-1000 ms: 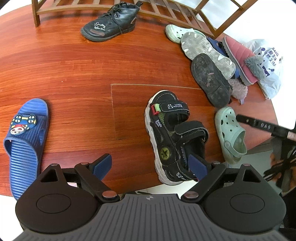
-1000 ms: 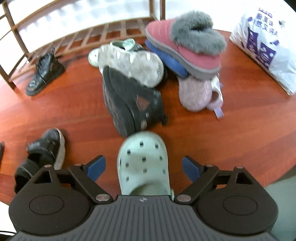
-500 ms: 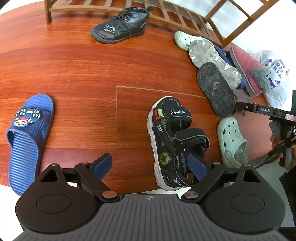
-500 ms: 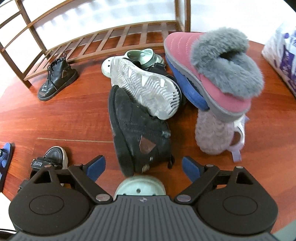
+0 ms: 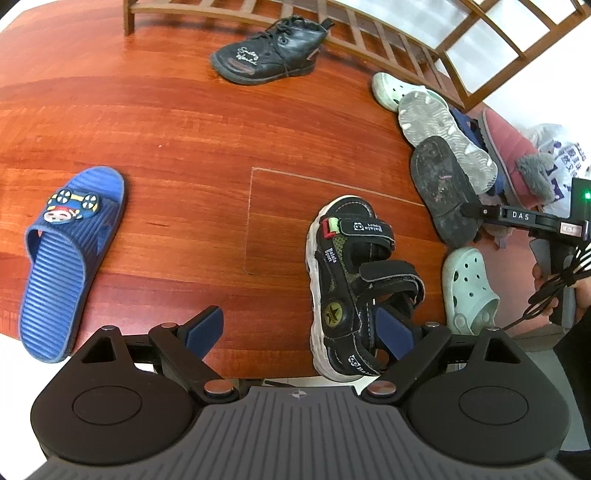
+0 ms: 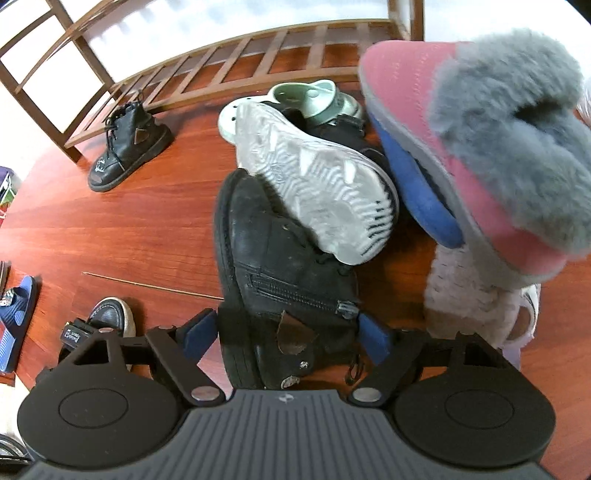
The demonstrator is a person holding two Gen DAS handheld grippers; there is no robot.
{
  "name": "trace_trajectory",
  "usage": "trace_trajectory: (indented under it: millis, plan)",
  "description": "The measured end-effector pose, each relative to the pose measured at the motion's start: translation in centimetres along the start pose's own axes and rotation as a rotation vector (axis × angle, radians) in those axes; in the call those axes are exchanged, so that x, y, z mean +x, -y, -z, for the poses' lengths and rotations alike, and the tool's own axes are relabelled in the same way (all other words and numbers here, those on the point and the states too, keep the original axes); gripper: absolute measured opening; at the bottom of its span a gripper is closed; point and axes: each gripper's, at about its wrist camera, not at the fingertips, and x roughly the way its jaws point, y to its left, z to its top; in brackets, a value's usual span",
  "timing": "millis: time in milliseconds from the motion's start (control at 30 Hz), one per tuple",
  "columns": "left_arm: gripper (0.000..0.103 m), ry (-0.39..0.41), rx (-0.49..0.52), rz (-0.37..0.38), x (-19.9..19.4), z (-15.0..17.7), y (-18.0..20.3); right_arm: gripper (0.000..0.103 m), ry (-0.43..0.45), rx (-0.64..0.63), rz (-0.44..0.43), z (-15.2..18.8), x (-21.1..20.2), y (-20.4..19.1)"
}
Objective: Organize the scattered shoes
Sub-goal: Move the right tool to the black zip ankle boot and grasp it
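R gripper (image 6: 284, 334): jaws spread wide, nothing clamped. Blue pads sit either side of the black zip boot (image 6: 288, 288), which lies on its side, sole toward the left pad, zip up.
L gripper (image 5: 299, 328): jaws released, holding nothing. Hovers at near edge of the table (image 5: 184, 140).
boot vs R jaws: ankle/heel end is between the pads; can't tell if the pads touch it. Toe points away, tucked under the white-soled shoe (image 6: 314, 184).
sandal vs L jaws: black strap sandal (image 5: 354, 284) at near edge, heel end overlaps the right pad in view, rest of gap is bare wood. Off-centre, not lined up for a grab.
step (my read): R closing on boot, judging by the straddle only.
how to do well: centre pads across the ankle, not on the loose pull tab. Squeeze sole-to-upper, since leather flexes. Pull out toward near edge, low and slow, as the white sole rests on the toe and may tip.
mint clog (image 5: 469, 288): near right edge, just beside sandal.
blue slide (image 5: 62, 254): near left edge, well apart.
pile, right side: white-soled shoe, pink fur-lined slipper (image 6: 491, 147) atop a blue one, pale fuzzy shoe below.
far: laced black boot (image 5: 269, 55) upright just before the wooden rack (image 5: 388, 33) at far edge. No shoe seen on the rack slats in view.
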Motion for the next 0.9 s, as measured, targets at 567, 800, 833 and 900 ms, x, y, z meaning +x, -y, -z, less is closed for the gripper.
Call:
trace_trajectory:
  millis: [567,800,833,900]
  plan:
    - [0.091,0.033,-0.037,0.004,-0.8,0.0,-1.1,0.084,0.033,-0.219,0.058,0.5,-1.6,-8.6]
    - [0.091,0.034,-0.041,0.011,-1.0,-0.1,-2.0,0.076,0.034,-0.215,-0.029,-0.4,-2.5,-10.7]
    - [0.091,0.034,-0.042,0.012,-1.1,-0.1,-2.1,0.071,0.029,-0.214,-0.047,-0.4,-2.5,-11.0]
    - [0.091,0.036,-0.045,0.011,-1.2,-0.1,-2.4,0.070,0.021,-0.213,-0.072,-0.5,-2.5,-11.6]
